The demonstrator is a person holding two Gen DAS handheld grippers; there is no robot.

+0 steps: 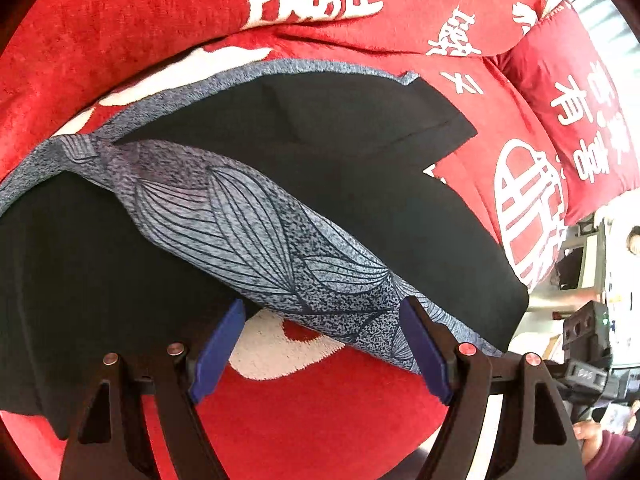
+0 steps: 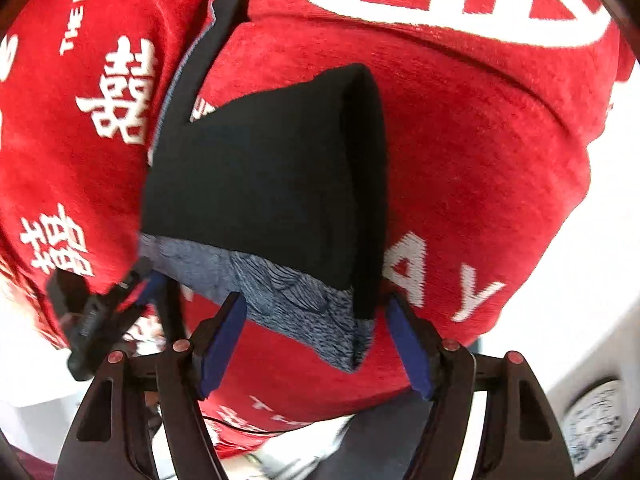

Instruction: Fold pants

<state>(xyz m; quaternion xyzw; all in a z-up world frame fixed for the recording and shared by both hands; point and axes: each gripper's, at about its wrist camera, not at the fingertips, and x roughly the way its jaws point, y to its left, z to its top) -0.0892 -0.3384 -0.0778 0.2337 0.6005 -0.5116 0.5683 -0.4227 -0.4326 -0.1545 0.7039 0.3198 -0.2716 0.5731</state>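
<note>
Here, red blanket (image 1: 120, 40) with white characters under pants (image 1: 320, 184).

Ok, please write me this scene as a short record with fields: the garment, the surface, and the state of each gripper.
garment: pants, black with a grey leaf-patterned panel, already folded over, lying flat
surface: red plush cover with white lettering
cushion: red cushion at the right in the left wrist view
left gripper: open, jaws either side of the patterned edge, not pressing it
right gripper: open, patterned end of the pants between the jaws, not gripped
</note>
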